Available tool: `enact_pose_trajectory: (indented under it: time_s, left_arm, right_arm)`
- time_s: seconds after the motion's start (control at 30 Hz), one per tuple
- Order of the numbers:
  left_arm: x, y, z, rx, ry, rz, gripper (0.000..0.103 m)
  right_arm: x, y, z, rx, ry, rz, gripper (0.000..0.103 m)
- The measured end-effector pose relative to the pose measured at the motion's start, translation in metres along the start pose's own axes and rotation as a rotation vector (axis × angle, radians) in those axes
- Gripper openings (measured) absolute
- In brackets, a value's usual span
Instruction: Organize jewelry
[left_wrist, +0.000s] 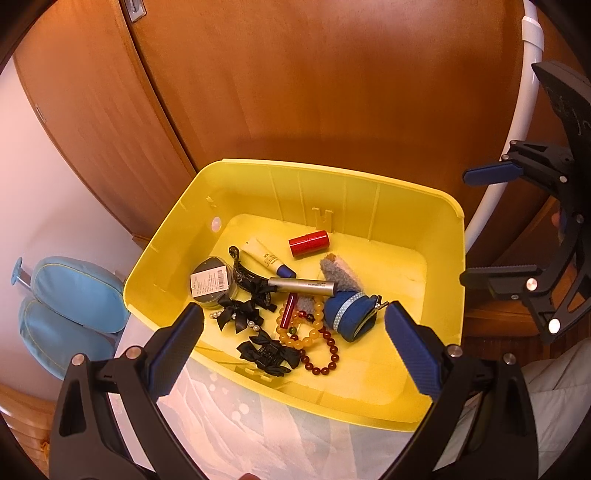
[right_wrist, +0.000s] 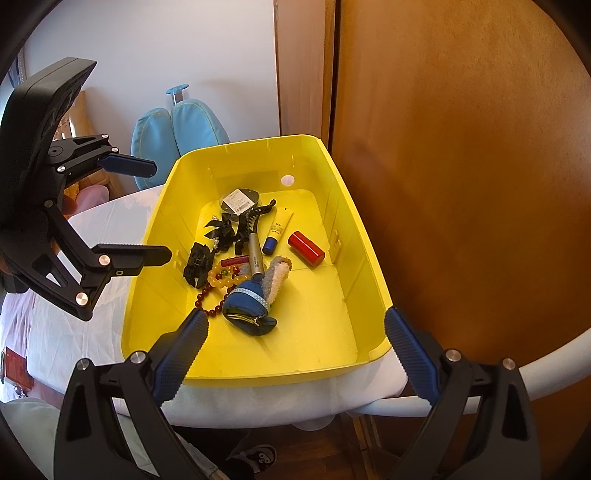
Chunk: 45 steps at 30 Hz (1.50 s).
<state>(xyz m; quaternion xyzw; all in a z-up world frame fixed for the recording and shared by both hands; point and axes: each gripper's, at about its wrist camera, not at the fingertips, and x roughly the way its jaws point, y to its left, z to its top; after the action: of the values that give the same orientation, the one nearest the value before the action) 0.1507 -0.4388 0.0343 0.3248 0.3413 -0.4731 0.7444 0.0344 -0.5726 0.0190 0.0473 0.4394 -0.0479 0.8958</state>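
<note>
A yellow plastic bin (left_wrist: 448, 236) (right_wrist: 332, 177) holds a heap of jewelry and small items: a yellow bead bracelet (left_wrist: 301, 338) (right_wrist: 221, 282), a dark red bead bracelet (left_wrist: 327, 363) (right_wrist: 207, 297), black bow hair clips (left_wrist: 267, 352) (right_wrist: 197, 262), a blue fabric hair clip (left_wrist: 349, 315) (right_wrist: 245, 308), a red cylinder (left_wrist: 308, 242) (right_wrist: 306, 248), a silver tube (left_wrist: 301, 285) and a cream tube (left_wrist: 264, 258). My left gripper (left_wrist: 293, 338) (right_wrist: 155, 212) is open and empty over the bin's near side. My right gripper (right_wrist: 295, 343) (left_wrist: 463, 225) is open and empty above the bin's near edge.
The bin sits on a white cloth-covered surface (right_wrist: 85, 332) with a white rim (right_wrist: 554, 369). Wooden cabinet doors (left_wrist: 295, 74) stand right behind it. A light blue bag (left_wrist: 70, 295) (right_wrist: 184, 129) leans against the white wall.
</note>
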Motion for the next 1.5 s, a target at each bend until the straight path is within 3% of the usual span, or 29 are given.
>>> enact_pose_trajectory:
  time_s: [1.5]
  left_arm:
    - [0.0058, 0.0062, -0.0033, -0.007, 0.006, 0.0, 0.096]
  right_arm:
    - [0.0062, -0.0082, 0.0029, 0.013, 0.005, 0.022, 0.097]
